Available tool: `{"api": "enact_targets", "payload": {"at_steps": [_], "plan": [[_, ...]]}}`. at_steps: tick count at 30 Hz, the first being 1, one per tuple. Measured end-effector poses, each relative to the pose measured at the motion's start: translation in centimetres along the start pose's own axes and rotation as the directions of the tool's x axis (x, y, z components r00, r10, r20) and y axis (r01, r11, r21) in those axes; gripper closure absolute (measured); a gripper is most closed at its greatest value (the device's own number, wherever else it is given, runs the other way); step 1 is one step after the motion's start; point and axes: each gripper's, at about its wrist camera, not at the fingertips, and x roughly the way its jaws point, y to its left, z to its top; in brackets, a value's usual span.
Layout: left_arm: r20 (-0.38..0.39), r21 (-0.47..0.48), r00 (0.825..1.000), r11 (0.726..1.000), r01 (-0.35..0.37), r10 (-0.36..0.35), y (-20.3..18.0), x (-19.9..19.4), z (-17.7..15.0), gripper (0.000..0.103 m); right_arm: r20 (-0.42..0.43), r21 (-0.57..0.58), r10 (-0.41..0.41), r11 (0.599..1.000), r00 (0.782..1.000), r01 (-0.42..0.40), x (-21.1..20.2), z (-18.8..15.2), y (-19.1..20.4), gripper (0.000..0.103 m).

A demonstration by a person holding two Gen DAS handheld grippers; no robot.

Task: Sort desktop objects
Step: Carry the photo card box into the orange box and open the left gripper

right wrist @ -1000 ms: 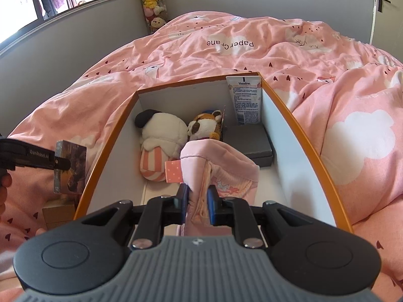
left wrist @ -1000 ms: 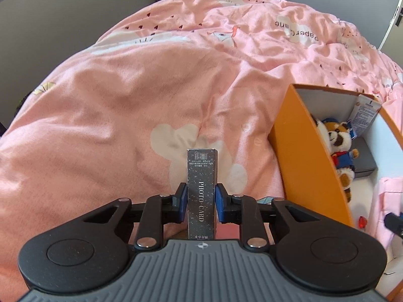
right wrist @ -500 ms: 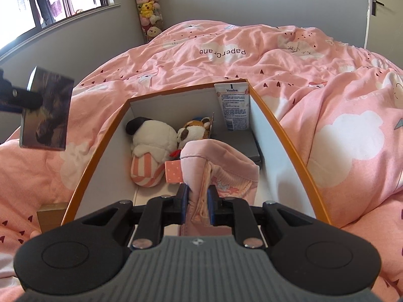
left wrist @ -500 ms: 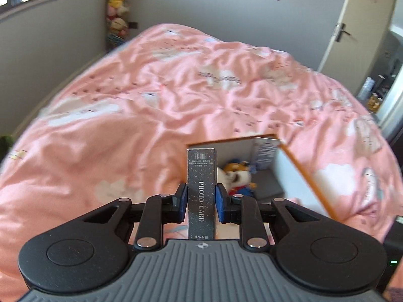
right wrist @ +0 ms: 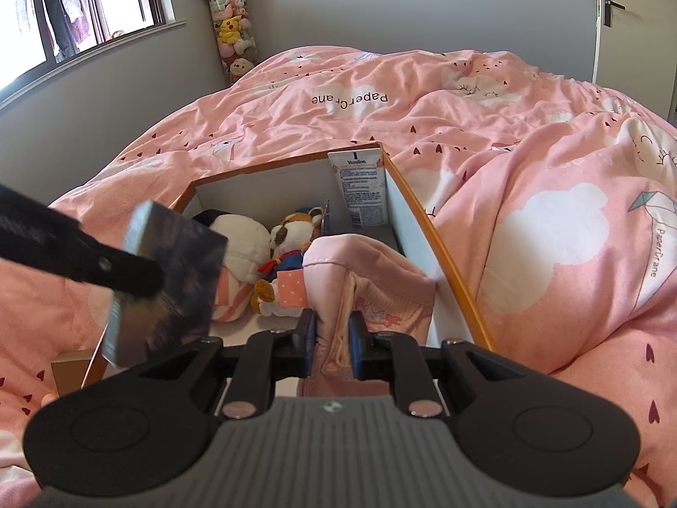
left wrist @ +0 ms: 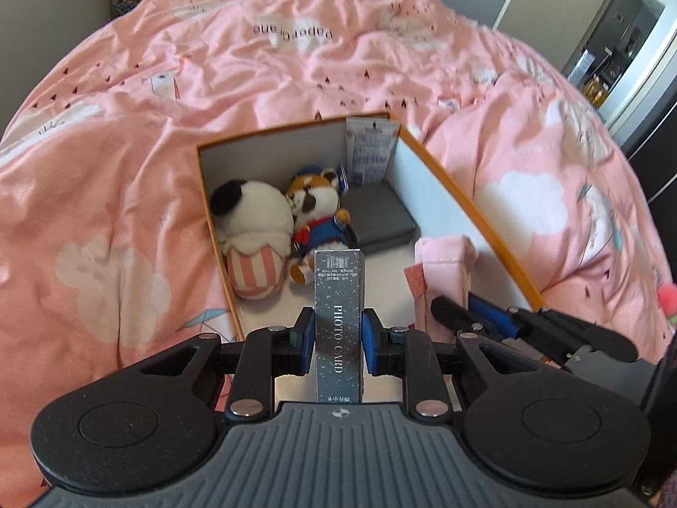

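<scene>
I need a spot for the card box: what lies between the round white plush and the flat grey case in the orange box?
A small brown-and-white plush in blue clothes lies between the round white plush and the flat grey case, clearest in the left wrist view.

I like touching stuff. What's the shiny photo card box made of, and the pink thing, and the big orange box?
The photo card box looks like glossy printed cardboard: sharp edges, a speckled sheen. The pink pouch looks like soft cotton cloth: it folds and has stitched seams. The orange box seems stiff matte cardboard, white inside, with thin flat walls.

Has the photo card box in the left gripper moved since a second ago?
Yes. In the right wrist view the photo card box moved from outside the orange box's left wall to above its near-left corner.
</scene>
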Motion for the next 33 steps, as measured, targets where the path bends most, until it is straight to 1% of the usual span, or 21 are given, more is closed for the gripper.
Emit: {"api": "enact_targets", "payload": {"at_steps": [7, 16, 22, 28, 33], "plan": [[-0.093, 0.035, 0.995, 0.999, -0.03, 0.033, -1.2, 3.2, -0.6, 0.077, -0.009, -0.014, -0.002, 1.0, 1.0, 0.002, 0.1, -0.4, 0.0, 0.086], [-0.156, 0.023, 0.987, 0.999, -0.035, 0.038, -1.4, 6.0, -0.7, 0.077, -0.021, -0.021, -0.005, 1.0, 1.0, 0.005, 0.3, -0.6, 0.0, 0.086], [-0.169, 0.029, 0.985, 0.999, -0.039, 0.044, -1.4, 7.0, -0.6, 0.077, -0.031, -0.014, -0.003, 1.0, 1.0, 0.003, 0.6, -0.6, -0.1, 0.086], [-0.185, 0.061, 0.98, 0.996, -0.06, 0.07, -1.6, 8.0, -0.3, 0.077, -0.037, -0.019, -0.005, 1.0, 0.999, 0.004, 0.7, -0.7, -0.2, 0.086], [-0.178, 0.071, 0.981, 0.995, -0.065, 0.077, -1.5, 8.2, -0.3, 0.076, -0.039, -0.021, -0.006, 1.0, 0.999, 0.005, 0.8, -0.7, -0.2, 0.086]]}}
